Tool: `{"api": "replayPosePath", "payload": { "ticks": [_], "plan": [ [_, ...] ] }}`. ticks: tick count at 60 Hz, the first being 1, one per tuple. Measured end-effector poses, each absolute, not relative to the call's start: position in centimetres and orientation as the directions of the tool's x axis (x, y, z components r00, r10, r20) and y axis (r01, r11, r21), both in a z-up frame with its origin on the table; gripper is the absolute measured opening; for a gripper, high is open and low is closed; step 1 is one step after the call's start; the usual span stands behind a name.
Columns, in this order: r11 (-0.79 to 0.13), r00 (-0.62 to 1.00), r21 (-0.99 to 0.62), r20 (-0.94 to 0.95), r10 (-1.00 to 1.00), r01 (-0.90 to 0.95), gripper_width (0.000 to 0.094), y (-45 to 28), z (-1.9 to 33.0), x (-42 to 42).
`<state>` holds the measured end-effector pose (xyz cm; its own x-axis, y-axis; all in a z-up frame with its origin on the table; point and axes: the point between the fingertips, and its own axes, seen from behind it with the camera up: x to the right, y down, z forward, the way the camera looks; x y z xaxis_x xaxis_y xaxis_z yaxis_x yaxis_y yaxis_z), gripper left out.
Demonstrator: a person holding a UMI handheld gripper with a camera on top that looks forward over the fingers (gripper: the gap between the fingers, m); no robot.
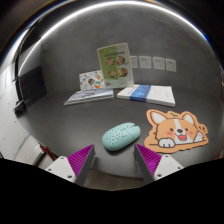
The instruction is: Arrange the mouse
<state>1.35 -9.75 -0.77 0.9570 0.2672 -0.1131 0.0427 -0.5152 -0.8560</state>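
Mouse (121, 136): pale mint-green, rounded, lying flat on the grey bench (60, 125), just ahead of the gripper (114, 160) and roughly in line with the gap between its fingers. Not touched by either finger. Its right end sits just beside the mouse pad's left edge; overlap cannot be told.

Bench: grey, matte, runs back to a grey wall (60, 60) carrying a row of small white sheets (150, 63).

Books: one flat with a white and blue cover (146, 94), beyond the mouse; another flat (88, 97) to its left. An upright booklet (114, 66) with a green-printed cover stands behind them, a smaller card (92, 80) at its left.

Mouse pad (175, 130): shaped as a cartoon corgi, orange and white, right of the mouse.

Gripper: fingers spread wide, magenta pads (80, 158) facing inward, nothing between them.
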Motion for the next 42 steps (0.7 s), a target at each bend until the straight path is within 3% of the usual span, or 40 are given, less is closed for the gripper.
{"api": "replayPosePath", "payload": {
  "ticks": [15,19,23,31,34,42],
  "plan": [
    [-0.514,0.977,-0.856,-0.074,0.202,0.041,0.0824,-2.9,-1.1,-0.9],
    [-0.493,0.982,-0.866,-0.018,0.19,0.08,0.0764,-1.6,-1.2,-1.1],
    [-0.487,0.983,-0.872,-0.033,0.18,0.06,0.0538,-1.1,-1.2,-1.7],
    [-0.518,0.979,-0.852,-0.036,0.201,0.075,0.043,-1.7,-1.1,-2.5],
    [-0.496,0.972,-0.867,-0.075,0.224,0.047,0.0404,-2.3,1.0,-3.5],
    [-0.272,0.974,-0.957,0.037,0.225,0.099,0.04,-2.4,12.1,-1.0]
  ]
}}
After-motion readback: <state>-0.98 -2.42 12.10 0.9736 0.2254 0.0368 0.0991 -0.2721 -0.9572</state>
